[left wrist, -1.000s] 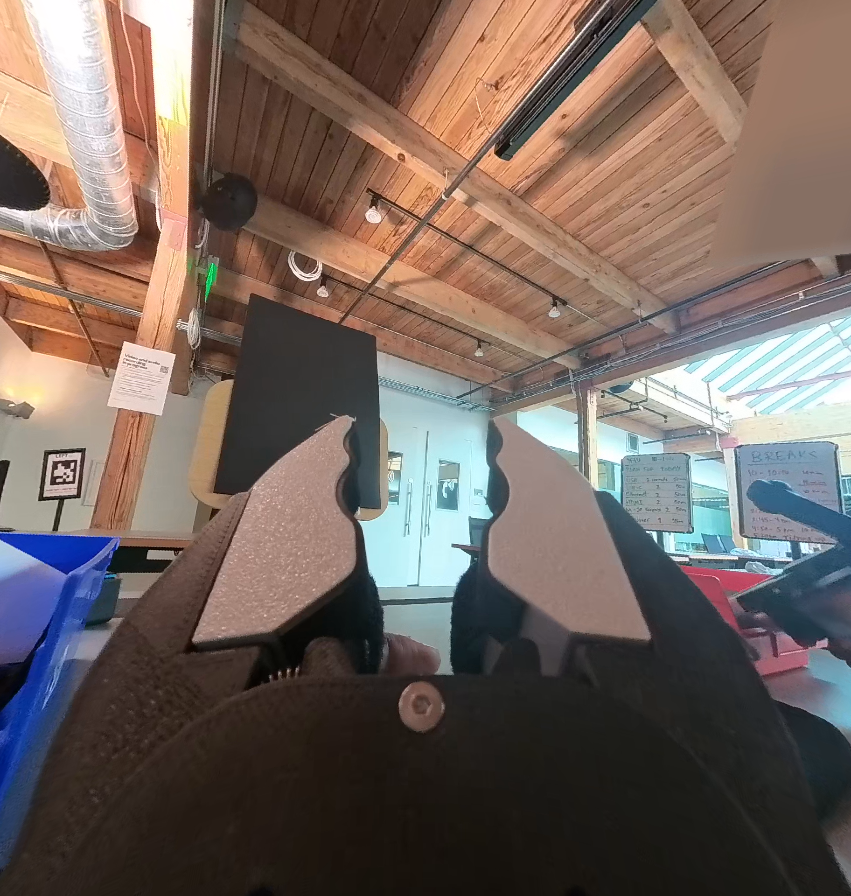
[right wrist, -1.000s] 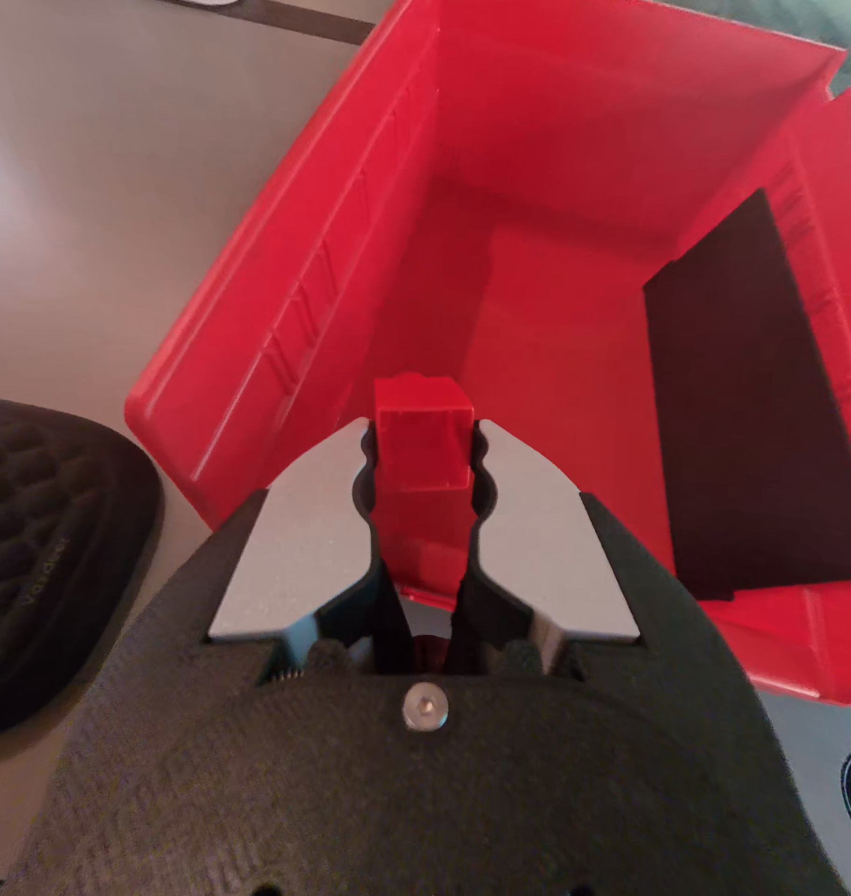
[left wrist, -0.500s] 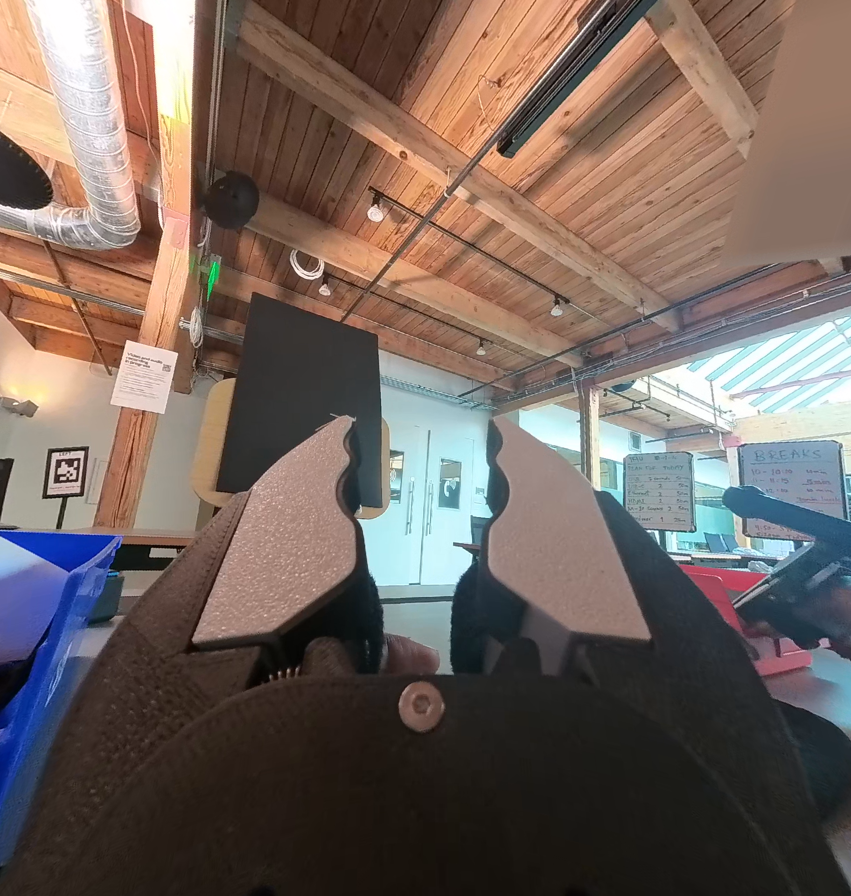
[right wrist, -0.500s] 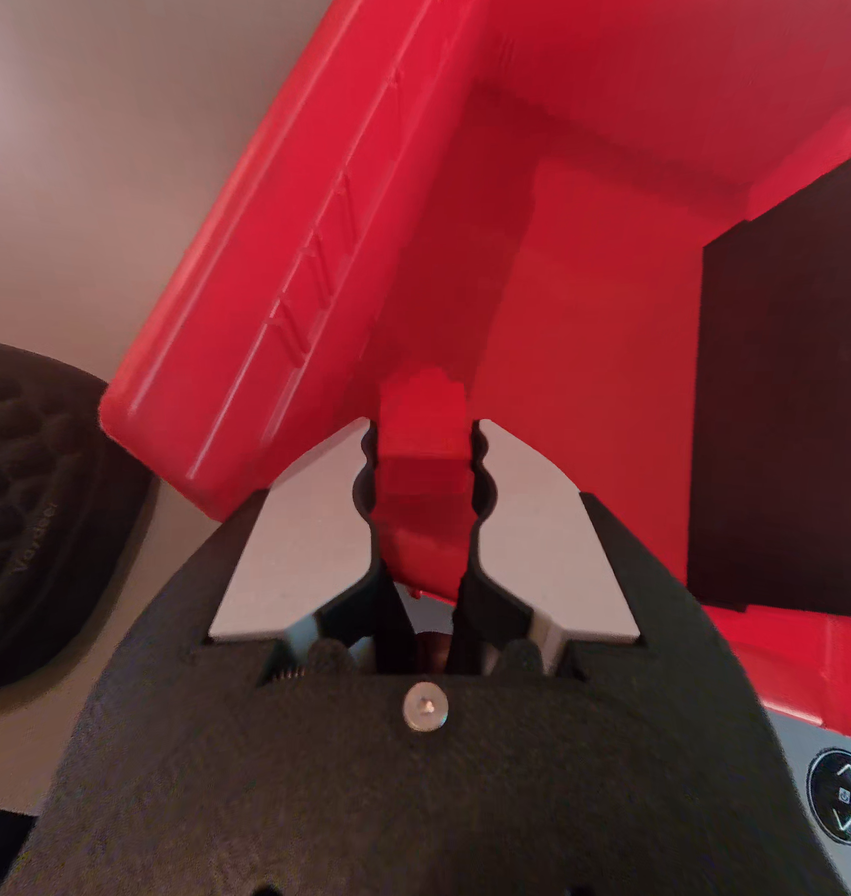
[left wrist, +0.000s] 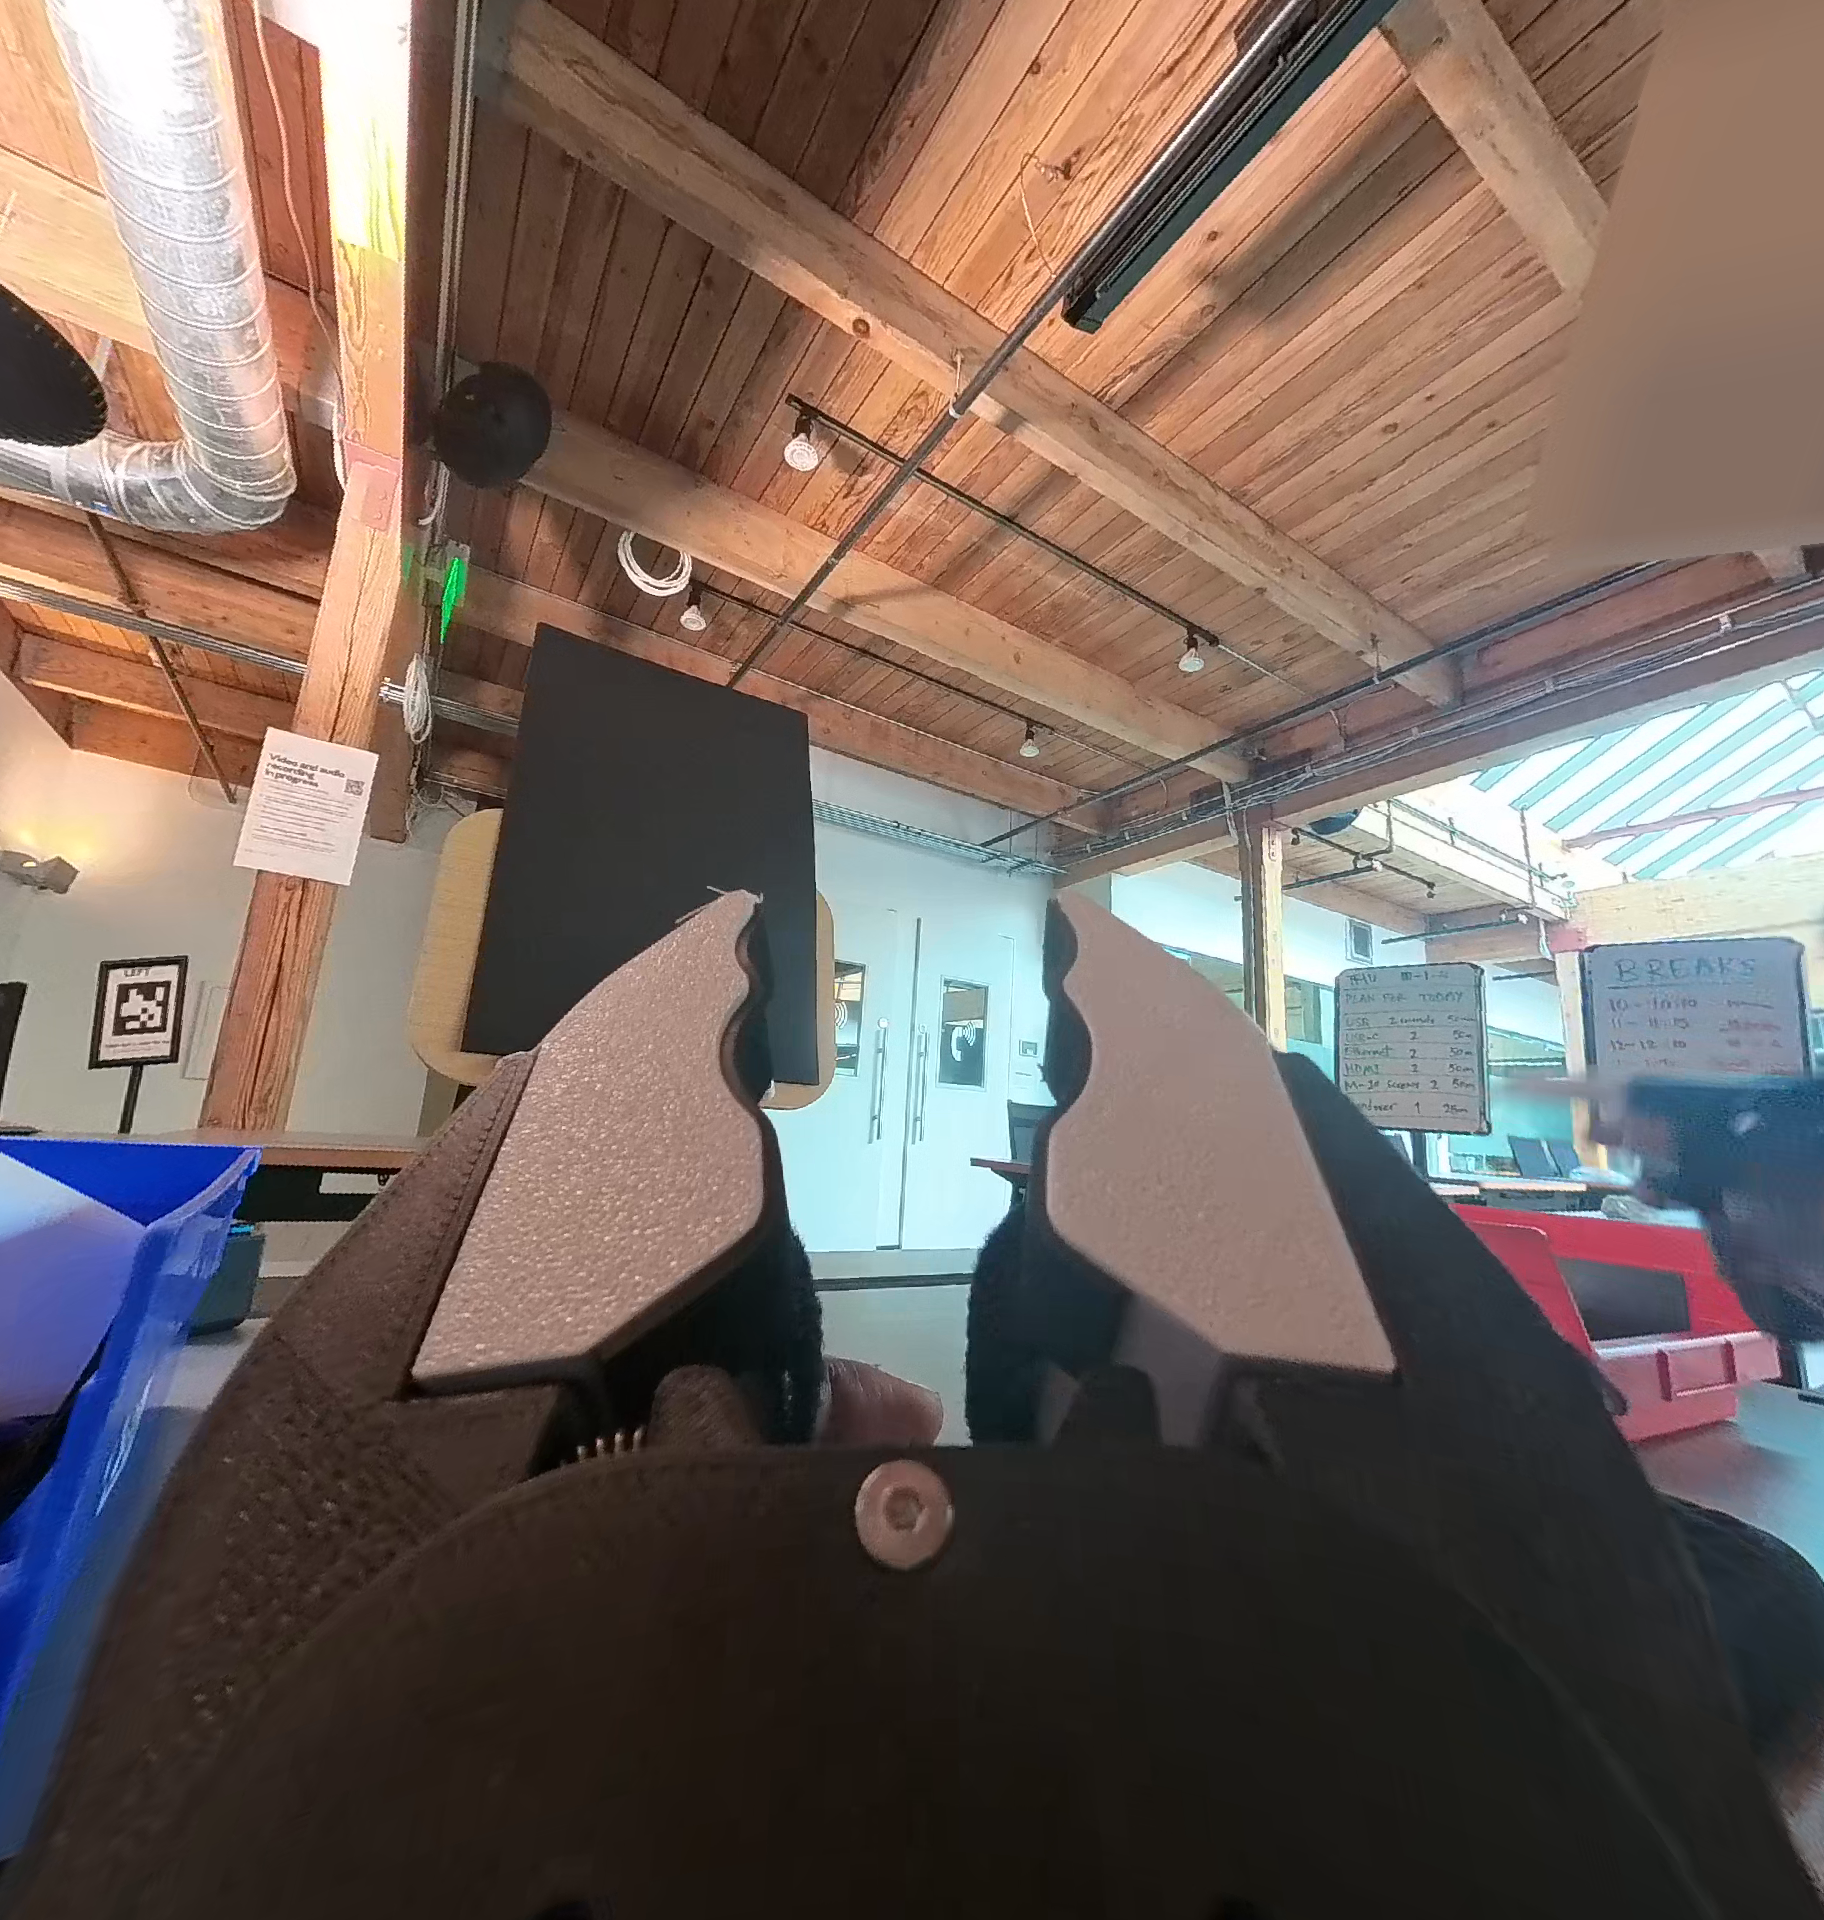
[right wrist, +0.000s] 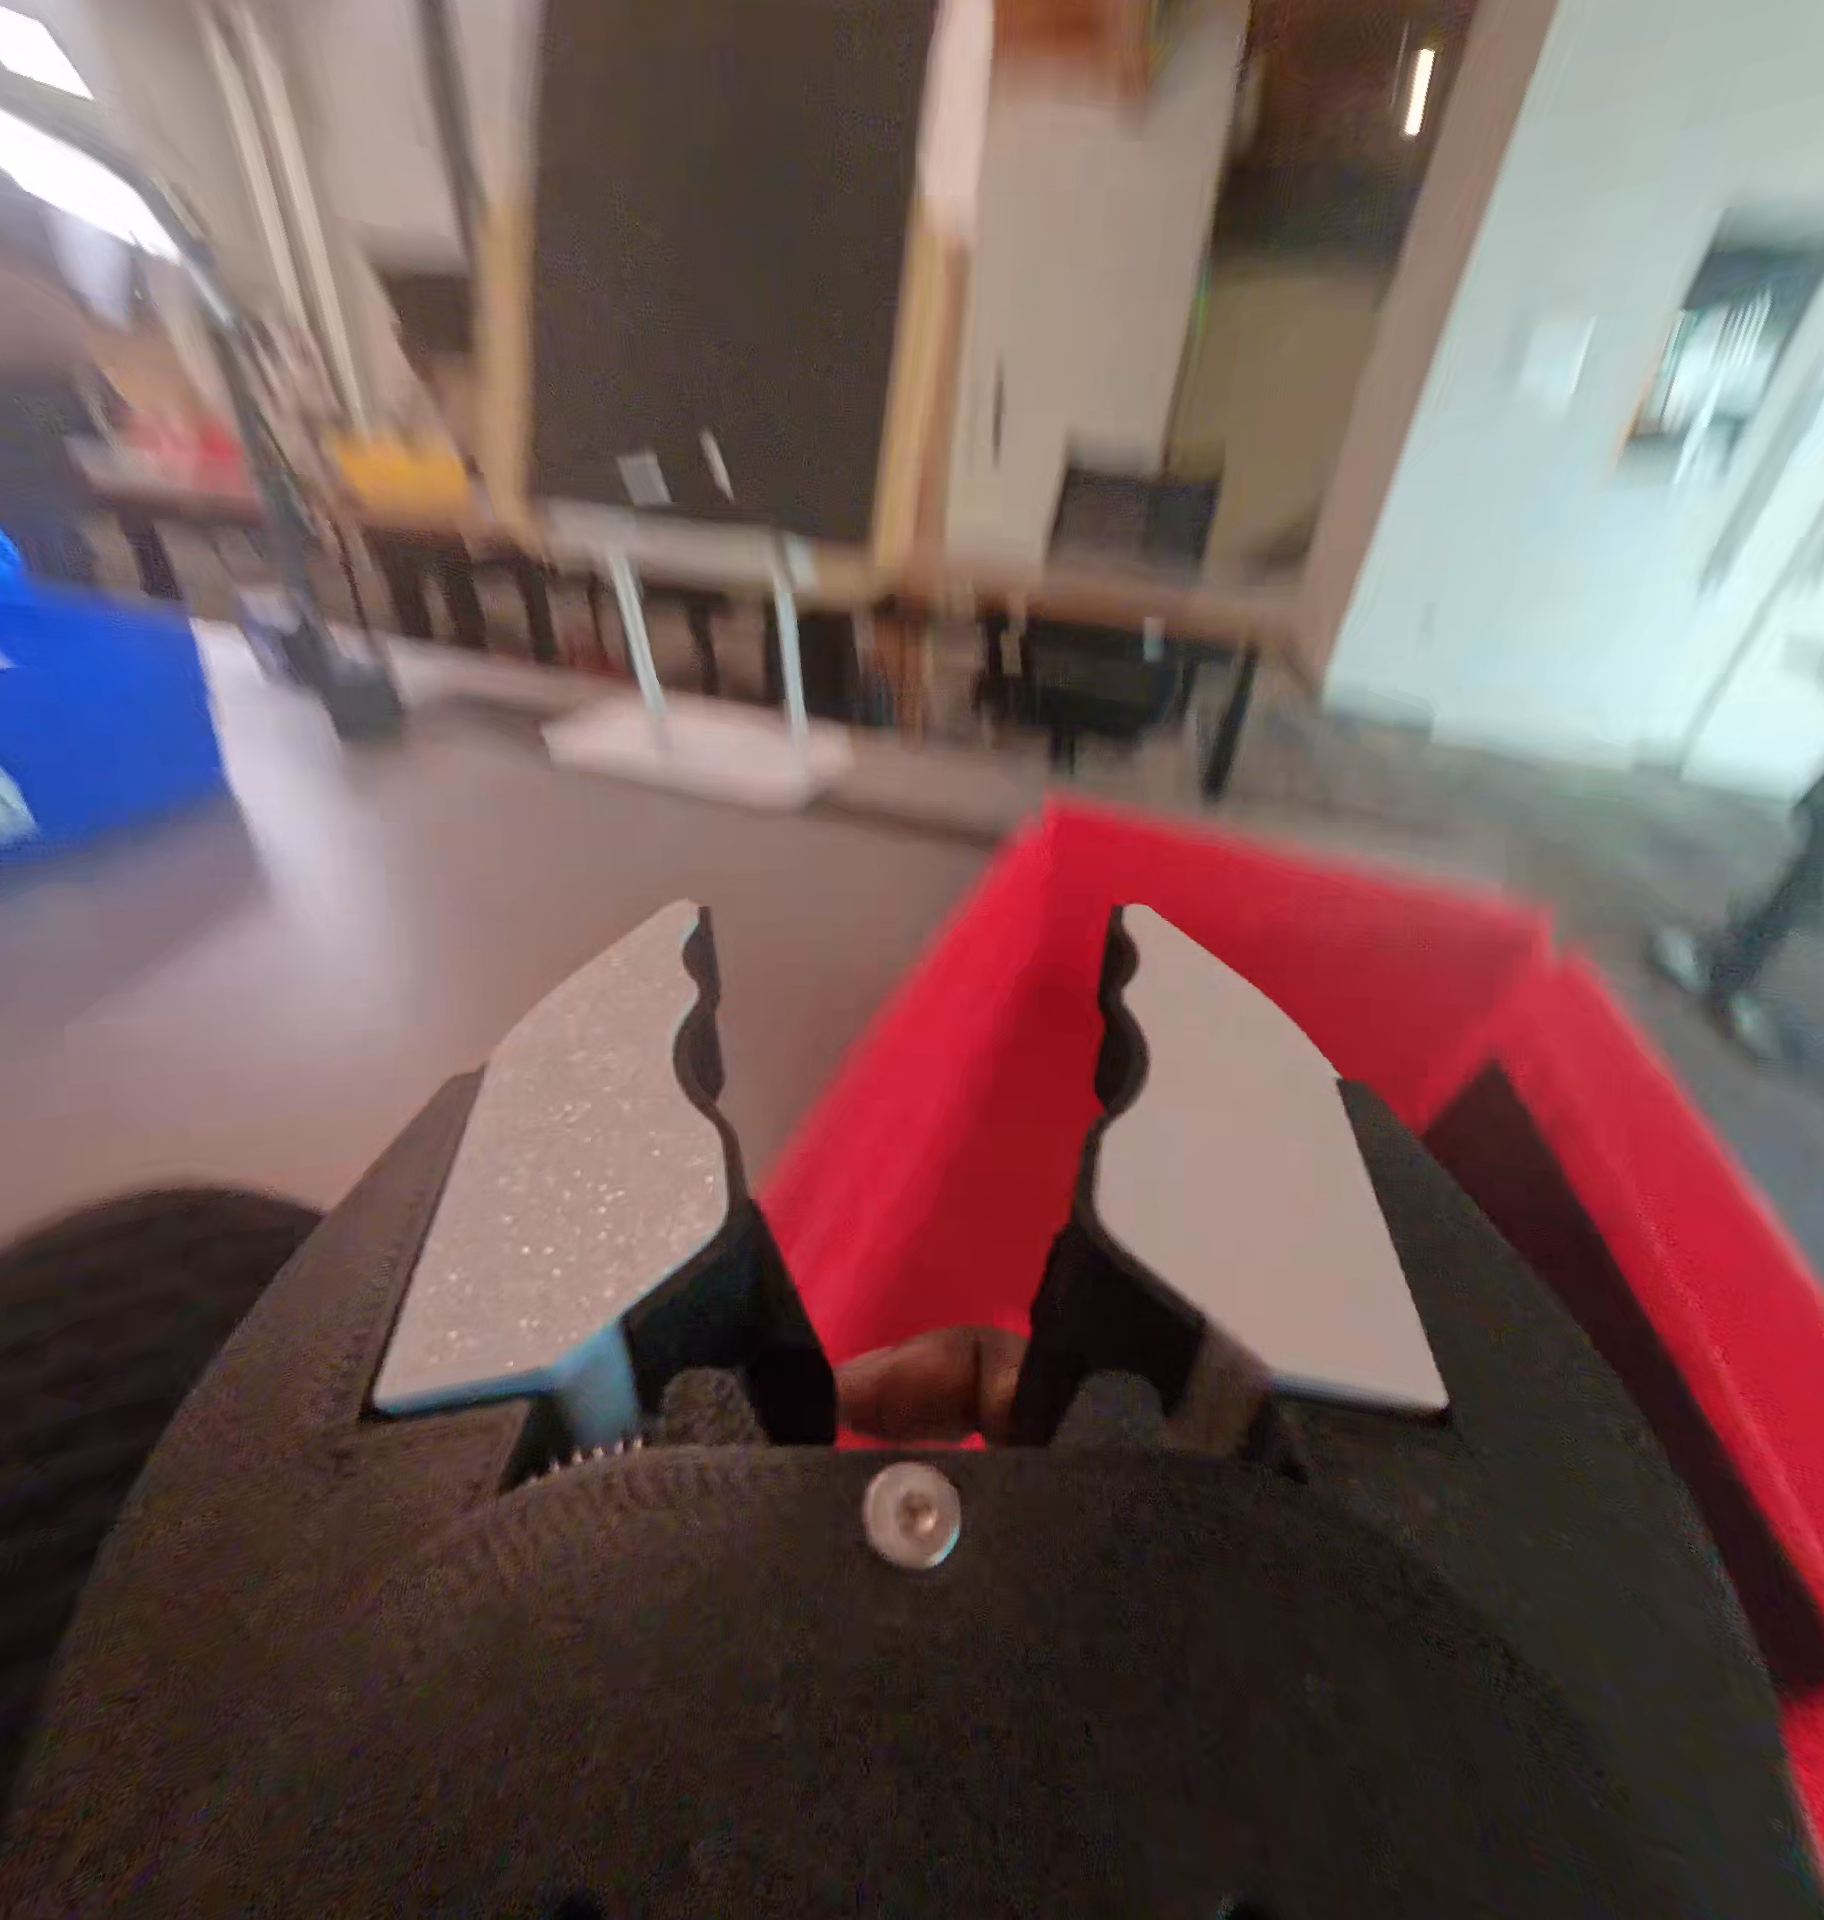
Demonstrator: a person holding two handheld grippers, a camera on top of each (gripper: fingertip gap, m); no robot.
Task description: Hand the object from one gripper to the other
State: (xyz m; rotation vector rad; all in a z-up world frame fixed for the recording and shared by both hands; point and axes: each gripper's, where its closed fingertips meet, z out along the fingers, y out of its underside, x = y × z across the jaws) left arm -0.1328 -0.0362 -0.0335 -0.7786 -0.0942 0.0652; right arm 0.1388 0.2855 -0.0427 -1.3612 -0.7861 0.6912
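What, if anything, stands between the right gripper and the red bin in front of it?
Nothing visible does. The right gripper is open and empty, and the open top of the red bin lies directly beyond its fingers. The view is blurred, and no object to hand over shows in either view.

The left tool (left wrist: pixel 903 920) pointed up toward a wooden beam ceiling (left wrist: pixel 1147 395), its jaws parted with nothing between them. A blue bin (left wrist: pixel 97 1382) sat close at its left, a red bin (left wrist: pixel 1604 1320) farther off on the right of the grey counter (left wrist: pixel 1781 1455). The right tool (left wrist: pixel 1770 1174) showed as a dark blur above the red bin. A black panel (left wrist: pixel 643 862) stood behind.
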